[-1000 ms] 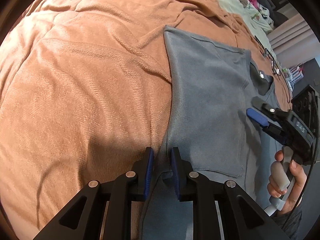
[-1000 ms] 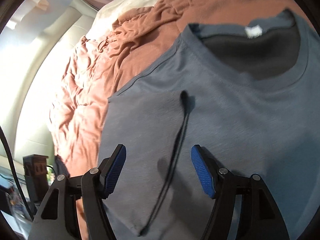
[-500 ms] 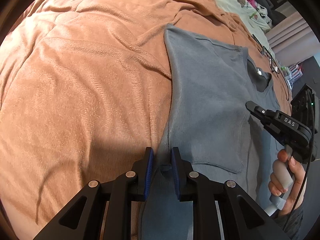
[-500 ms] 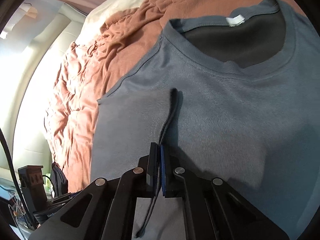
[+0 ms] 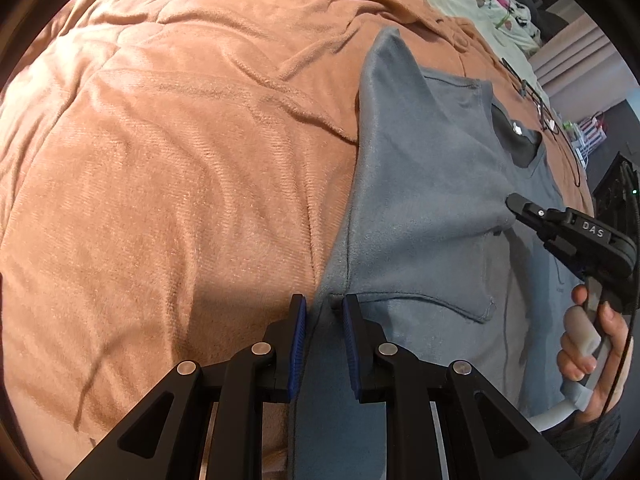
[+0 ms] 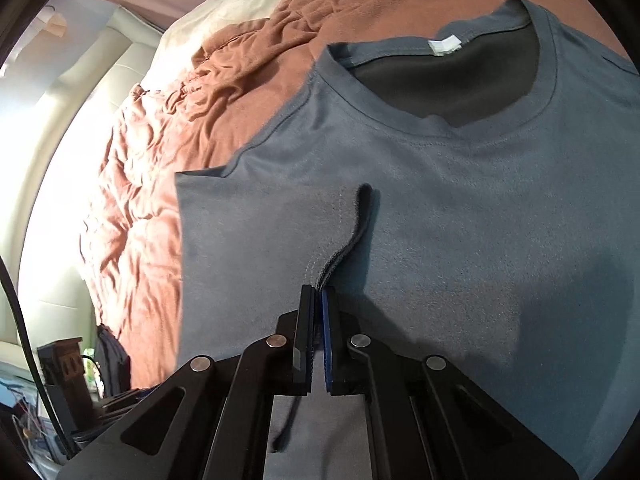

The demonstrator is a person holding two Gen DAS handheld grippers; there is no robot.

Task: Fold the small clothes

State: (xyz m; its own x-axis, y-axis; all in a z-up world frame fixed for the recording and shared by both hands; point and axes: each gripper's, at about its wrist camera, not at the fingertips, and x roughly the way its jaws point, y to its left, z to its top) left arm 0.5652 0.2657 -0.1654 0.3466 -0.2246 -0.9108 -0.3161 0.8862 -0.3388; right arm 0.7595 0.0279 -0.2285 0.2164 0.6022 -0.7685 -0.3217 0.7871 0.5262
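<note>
1. My left gripper (image 5: 323, 322), bottom centre of the left view: fingers nearly together with a fold of the grey soft-knit t-shirt (image 5: 432, 208) between the blue pads. It looks pinched at the side seam near the armpit, but I can't tell how firm the contact is.
2. My right gripper (image 6: 318, 304), bottom centre of the right view: fingers pressed together on the hemmed edge of the folded-in grey sleeve (image 6: 348, 236), which rises off the shirt body.
3. Why, as I judge it: two pinch points on one side let me carry that side over toward the middle for the lengthwise fold.
4. The shirt lies front up on the rumpled orange-brown fleece blanket (image 5: 180, 152). Its collar with white neck label (image 6: 443, 45) sits upper right in the right view.
5. Around it: cream bedsheet (image 6: 240, 4) upper left, dark box and cables (image 6: 60, 364) at the lower-left edge, and a thin black cord (image 5: 560, 136) on the blanket at far right of the left view.
6. Nothing lies on the shirt itself. The blanket's wrinkles could drag the fabric. My hand (image 5: 588, 344) on the right handle is clear.
</note>
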